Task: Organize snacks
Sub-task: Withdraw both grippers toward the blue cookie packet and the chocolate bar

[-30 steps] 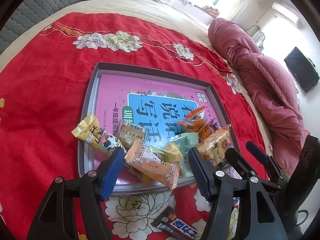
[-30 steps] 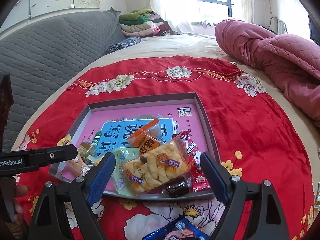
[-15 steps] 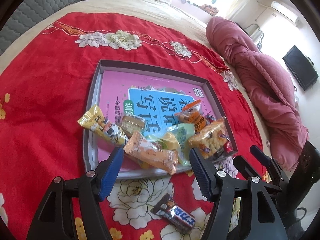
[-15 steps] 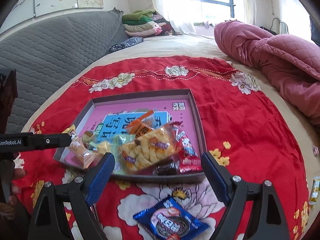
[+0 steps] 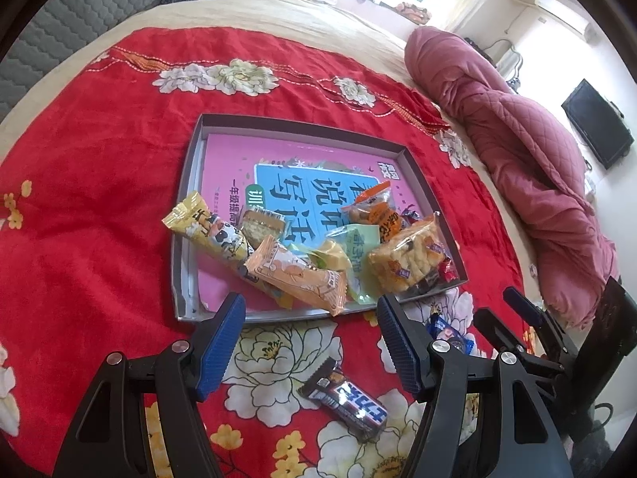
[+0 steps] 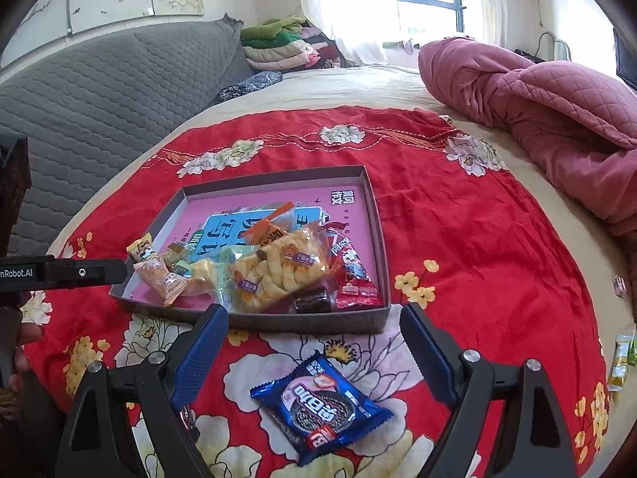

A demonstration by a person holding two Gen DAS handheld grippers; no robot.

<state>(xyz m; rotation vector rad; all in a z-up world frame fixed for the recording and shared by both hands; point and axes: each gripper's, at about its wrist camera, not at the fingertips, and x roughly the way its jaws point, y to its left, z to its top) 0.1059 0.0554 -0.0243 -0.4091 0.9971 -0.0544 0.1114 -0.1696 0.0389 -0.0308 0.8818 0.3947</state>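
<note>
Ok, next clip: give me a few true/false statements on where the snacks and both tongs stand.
1. Both tongs, left and right, are empty. True.
2. The blue cookie packet lies inside the tray. False: it lies on the red blanket, in front of the tray.
3. The dark chocolate bar lies on the blanket outside the tray. True.
4. The tray holds nothing. False: several snack packets are piled at its near end.

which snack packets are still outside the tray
Two: the blue Oreo packet and the dark Snickers bar, both lying on the red blanket in front of the grey tray.
</note>
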